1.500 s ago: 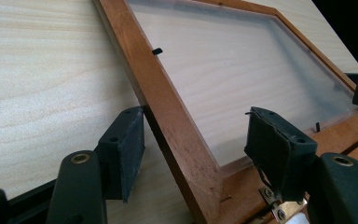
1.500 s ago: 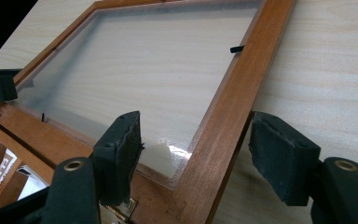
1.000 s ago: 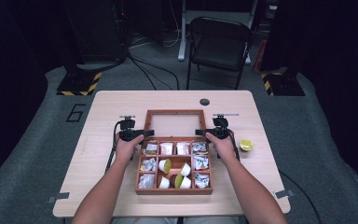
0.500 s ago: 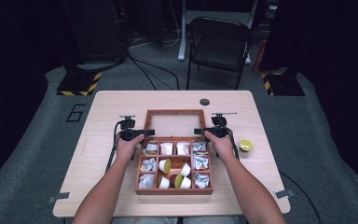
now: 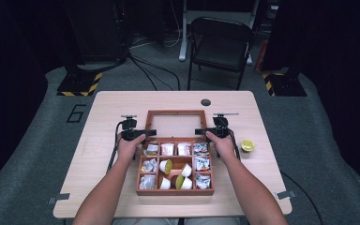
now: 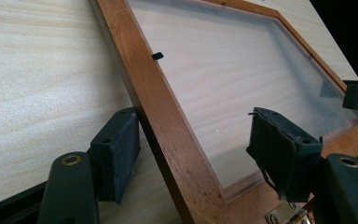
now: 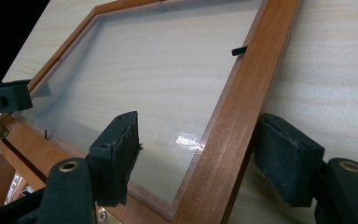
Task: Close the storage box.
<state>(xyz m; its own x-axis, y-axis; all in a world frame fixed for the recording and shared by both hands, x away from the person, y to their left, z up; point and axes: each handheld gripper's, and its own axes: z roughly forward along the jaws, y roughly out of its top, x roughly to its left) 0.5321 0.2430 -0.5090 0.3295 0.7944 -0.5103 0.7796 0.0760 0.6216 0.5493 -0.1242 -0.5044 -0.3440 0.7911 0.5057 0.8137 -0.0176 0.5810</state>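
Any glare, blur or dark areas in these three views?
High view: table lit, surroundings nearly black, picture soft. Left gripper view: sharp, no glare on the lid. Right gripper view: small bright glint on the lid's clear pane.

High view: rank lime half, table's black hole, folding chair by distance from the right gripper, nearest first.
From the right gripper:
1. Lime half, on the table to its right.
2. Black hole, near the table's far edge; close to the lime's distance, so a tight call.
3. Folding chair, on the floor beyond the table.
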